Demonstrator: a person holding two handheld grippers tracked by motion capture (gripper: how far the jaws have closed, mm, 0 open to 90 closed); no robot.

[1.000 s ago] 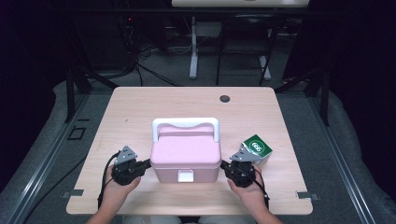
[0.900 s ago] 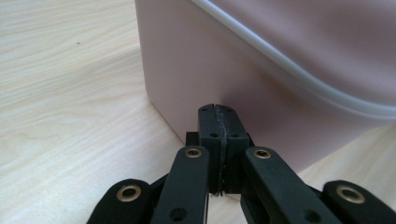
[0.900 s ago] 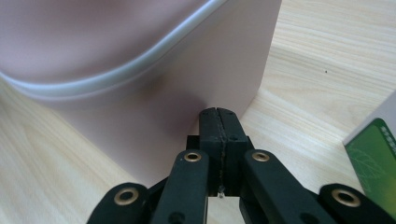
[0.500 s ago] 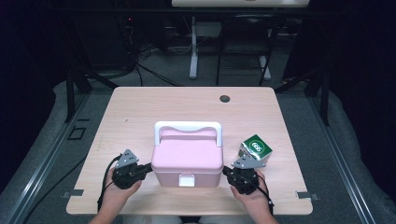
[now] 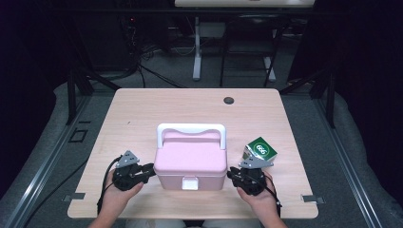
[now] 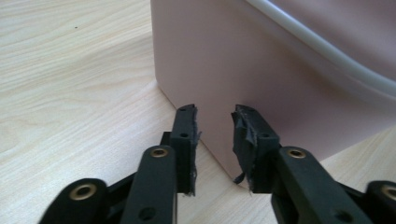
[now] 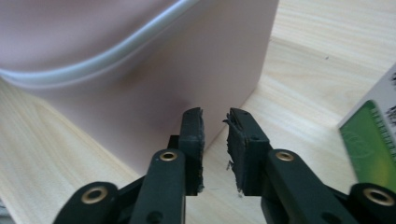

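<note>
I am holding my left gripper and right gripper flanking the pink lidded box, jaws just opening slightly, gripping nothing.

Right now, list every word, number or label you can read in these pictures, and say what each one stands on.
"999", or "666" read the other way up: white figures on the top of the green box, seen small in the high view.
Small print on the green box's white side, in the right gripper view: too blurred to read.
Pink case and its white latch: no text to be seen.
Table: no text.
</note>
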